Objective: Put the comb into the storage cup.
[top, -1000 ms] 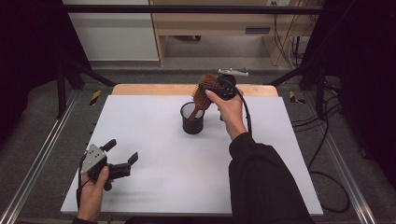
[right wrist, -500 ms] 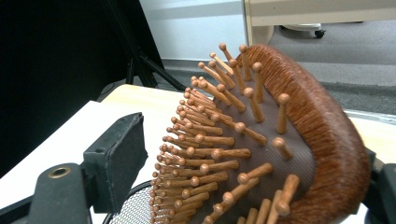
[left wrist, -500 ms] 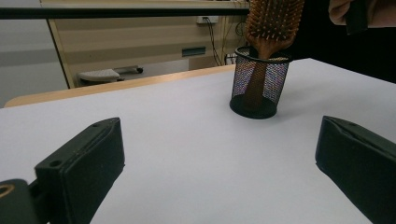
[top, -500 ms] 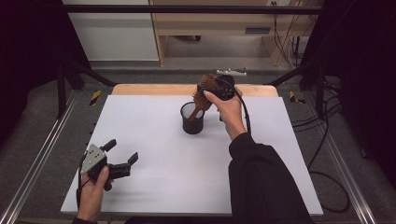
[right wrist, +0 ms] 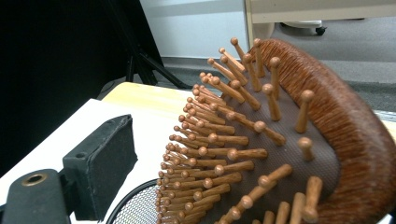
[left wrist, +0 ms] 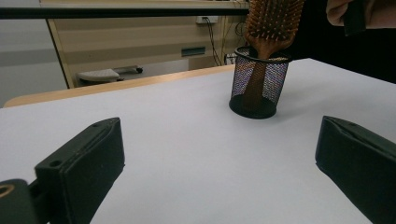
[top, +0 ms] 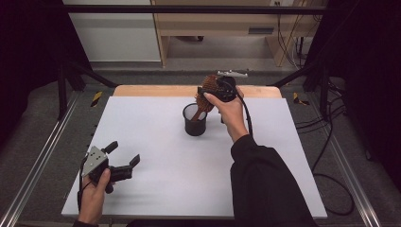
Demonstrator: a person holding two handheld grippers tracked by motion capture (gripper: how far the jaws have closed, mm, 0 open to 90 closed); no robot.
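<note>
Hairbrush point(top: 207, 90) is being stood handle-down in the mesh cup point(top: 195, 120), seemingly gripped by the right tongs point(top: 218, 91); release is needed next. Left tongs point(top: 124, 161) are held agape.

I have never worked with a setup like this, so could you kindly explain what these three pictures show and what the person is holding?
There is no robot here: a person holds a hand-held two-jaw gripper in each hand at a white table. The high view looks down from above the person's side. The left gripper hovers low near the table's front left corner, jaws wide apart and empty. The right gripper is at the wooden paddle hairbrush, whose handle stands in a black mesh cup near the table's far edge.

The other two pictures come from cameras riding on the grippers. The left gripper view looks between its own two black jaws across the table to the cup and brush. The right gripper view is a close-up of the bristles; its grip itself is hidden.
</note>
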